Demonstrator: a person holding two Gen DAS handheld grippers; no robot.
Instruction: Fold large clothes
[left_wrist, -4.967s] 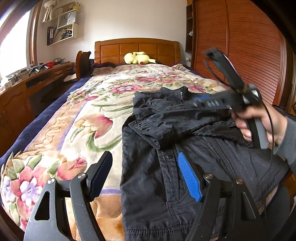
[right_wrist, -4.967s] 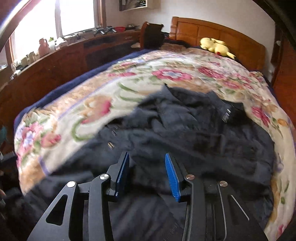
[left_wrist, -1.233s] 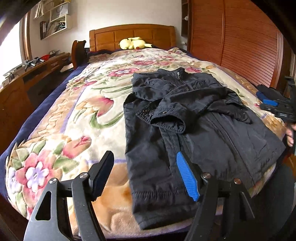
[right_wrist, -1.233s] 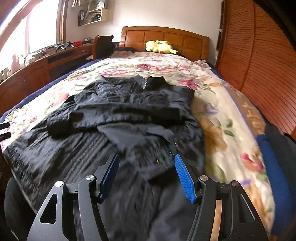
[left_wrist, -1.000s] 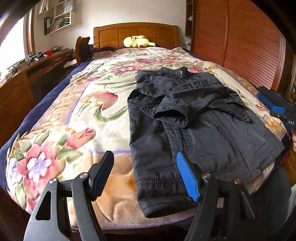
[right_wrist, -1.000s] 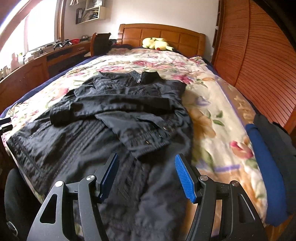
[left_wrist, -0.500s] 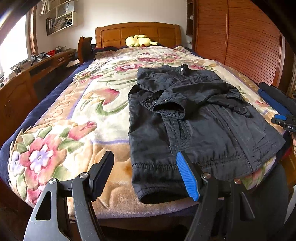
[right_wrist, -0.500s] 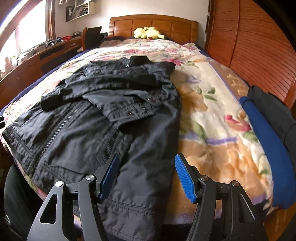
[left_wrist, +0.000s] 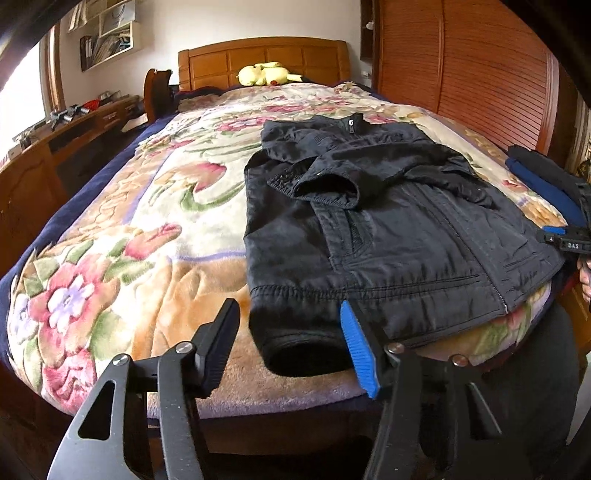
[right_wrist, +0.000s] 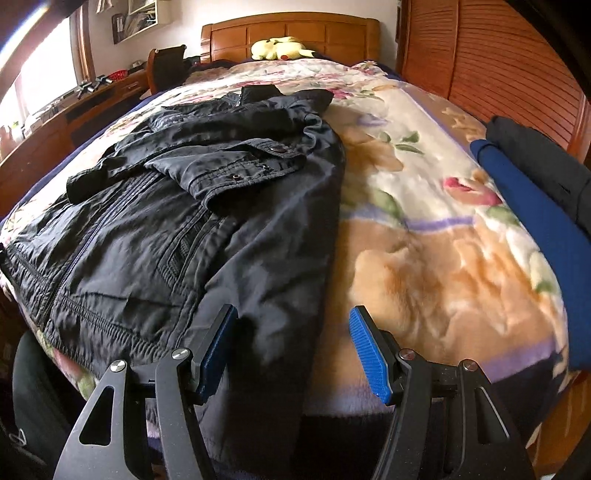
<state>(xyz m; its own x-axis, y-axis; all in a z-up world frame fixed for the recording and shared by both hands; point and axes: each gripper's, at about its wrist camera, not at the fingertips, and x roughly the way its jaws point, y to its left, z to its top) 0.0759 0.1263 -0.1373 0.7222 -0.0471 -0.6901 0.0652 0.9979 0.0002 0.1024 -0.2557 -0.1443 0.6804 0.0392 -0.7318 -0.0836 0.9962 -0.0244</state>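
Jacket (left_wrist: 388, 229), black, zip-front, lies flat on bed at foot end, both sleeves folded across chest, collar toward headboard, hem at mattress edge.

Left gripper (left_wrist: 288, 343) hovers at jacket's left hem corner; jaws closing, the hem corner sits in the gap between them, pads not seen pressing on it. Blue pad fingertip (left_wrist: 356, 345) overlaps hem fabric in view; contact can't be confirmed.

Right gripper (right_wrist: 291, 349) hovers over the opposite hem corner, jaws apart, dark fabric between them, not clamped. In the left wrist view the right gripper's body shows at the right frame edge, beside the jacket's side edge, with a bit of the person's hand (left_wrist: 585, 275) below it.

Floral blanket (left_wrist: 122, 229) covers bed under jacket. Folded blue garment (right_wrist: 532, 206) with a dark garment (right_wrist: 535, 158) beside it lie along the bed's right edge, apart from the jacket. Yellow plush toy (left_wrist: 267, 74) sits at wooden headboard (left_wrist: 258, 55). Slatted wooden wardrobe (left_wrist: 461, 66) stands right of the bed, wooden desk (left_wrist: 44, 155) with clutter stands left. Wall shelf (left_wrist: 110, 37) upper left.
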